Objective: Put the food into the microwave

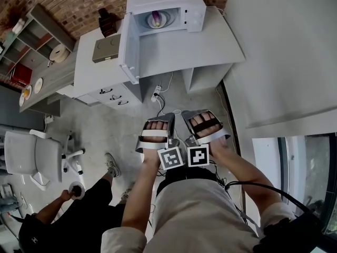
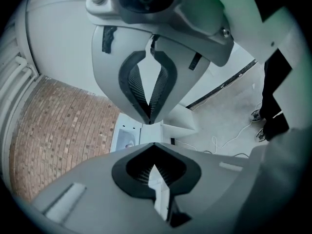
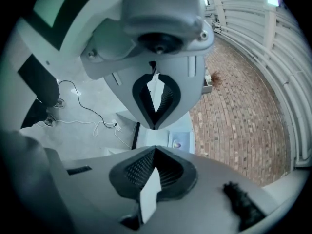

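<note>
Left gripper [image 2: 152, 133] and right gripper [image 3: 155, 138]: jaws pressed together, nothing held, since food [image 1: 156, 19] is already set inside microwave [image 1: 184, 4], well ahead of both. Door [image 1: 129, 49] is seen open; closing judged outstanding.

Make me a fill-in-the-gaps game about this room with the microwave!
1. The microwave door stands ____.
2. The plate of food sits ____ the microwave.
3. The left gripper and right gripper both hold ____.
4. The wall behind the microwave is made of ____.
Missing words: open; inside; nothing; brick.
</note>
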Action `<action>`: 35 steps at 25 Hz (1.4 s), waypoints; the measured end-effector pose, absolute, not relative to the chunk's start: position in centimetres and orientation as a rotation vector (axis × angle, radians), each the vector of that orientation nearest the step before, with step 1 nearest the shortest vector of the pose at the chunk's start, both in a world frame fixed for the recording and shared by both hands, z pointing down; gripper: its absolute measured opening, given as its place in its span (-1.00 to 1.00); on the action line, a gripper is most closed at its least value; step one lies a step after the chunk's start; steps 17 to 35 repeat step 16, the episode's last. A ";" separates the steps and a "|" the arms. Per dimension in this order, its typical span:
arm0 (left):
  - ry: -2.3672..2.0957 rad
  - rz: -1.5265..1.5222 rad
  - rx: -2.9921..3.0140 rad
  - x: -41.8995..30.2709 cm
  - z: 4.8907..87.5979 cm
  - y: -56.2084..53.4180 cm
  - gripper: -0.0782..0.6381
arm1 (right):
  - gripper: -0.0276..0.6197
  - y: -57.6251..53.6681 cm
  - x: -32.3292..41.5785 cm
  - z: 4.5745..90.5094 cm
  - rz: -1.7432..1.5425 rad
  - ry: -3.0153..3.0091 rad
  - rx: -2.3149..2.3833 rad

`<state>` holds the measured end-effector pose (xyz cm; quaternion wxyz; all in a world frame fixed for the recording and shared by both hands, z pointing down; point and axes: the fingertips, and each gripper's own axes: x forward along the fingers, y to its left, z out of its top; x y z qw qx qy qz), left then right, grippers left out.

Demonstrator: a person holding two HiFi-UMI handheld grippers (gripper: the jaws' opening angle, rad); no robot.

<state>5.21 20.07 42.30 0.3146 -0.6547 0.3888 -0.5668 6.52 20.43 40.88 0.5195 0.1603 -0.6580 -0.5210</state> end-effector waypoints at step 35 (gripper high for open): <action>1.031 -1.489 -1.711 6.5 41.8 19.0 -0.77 | -0.90 19.2 7.8 40.7 -1.266 -1.565 0.371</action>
